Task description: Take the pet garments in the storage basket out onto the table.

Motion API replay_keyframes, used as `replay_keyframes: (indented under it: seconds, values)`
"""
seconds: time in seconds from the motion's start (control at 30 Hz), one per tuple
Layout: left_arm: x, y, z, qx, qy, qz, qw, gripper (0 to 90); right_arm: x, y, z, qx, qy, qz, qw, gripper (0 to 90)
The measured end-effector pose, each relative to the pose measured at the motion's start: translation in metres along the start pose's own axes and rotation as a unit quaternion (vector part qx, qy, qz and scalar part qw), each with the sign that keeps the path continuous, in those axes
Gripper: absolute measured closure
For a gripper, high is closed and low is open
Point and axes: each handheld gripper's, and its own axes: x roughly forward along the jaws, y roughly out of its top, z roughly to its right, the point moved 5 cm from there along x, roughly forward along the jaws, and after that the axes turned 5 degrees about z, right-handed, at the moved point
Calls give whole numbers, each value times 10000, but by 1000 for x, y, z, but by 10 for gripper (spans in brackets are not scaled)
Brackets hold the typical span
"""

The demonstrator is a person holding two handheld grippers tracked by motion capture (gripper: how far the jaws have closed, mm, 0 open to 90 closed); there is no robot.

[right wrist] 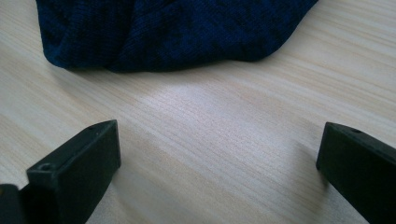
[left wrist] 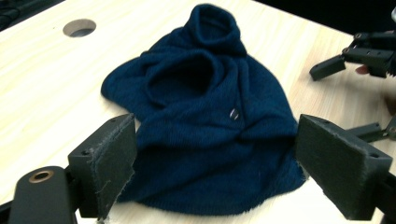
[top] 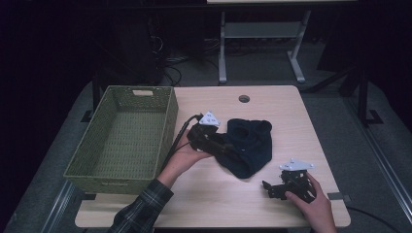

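Note:
A dark blue knitted garment lies crumpled in the middle of the light wooden table. My left gripper lies at the garment's left edge with its jaws wide apart. In the left gripper view, the garment spreads out just beyond the left gripper, with its near hem between the pads and not pinched. My right gripper rests near the table's front right, open and pointing toward the garment. In the right gripper view, bare wood lies between the jaws of the right gripper, and the garment's edge is a short way ahead.
An empty green woven basket stands on the table's left side, close to my left hand. A round cable hole sits near the far edge. Beyond the table are a desk frame and cables on a dark floor.

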Motion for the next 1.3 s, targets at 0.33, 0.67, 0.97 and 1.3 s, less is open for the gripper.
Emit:
replay_keyframes:
  seconds: [0.33, 0.67, 0.97, 1.3]
  values:
    - [-5, -29, 5, -127, 85, -105, 9998, 130, 0, 0, 0, -2, 1, 2, 10000, 0]
    - [-13, -57, 13, -195, 173, -162, 9995, 130, 0, 0, 0, 5, 0, 1, 10000, 0]
    - [-19, -88, 18, -306, 190, -352, 9987, 129, 0, 0, 0, -1, 0, 1, 10000, 0]
    - [-4, -116, 32, -237, 252, -822, 9960, 129, 0, 0, 0, -4, 1, 1, 10000, 0]
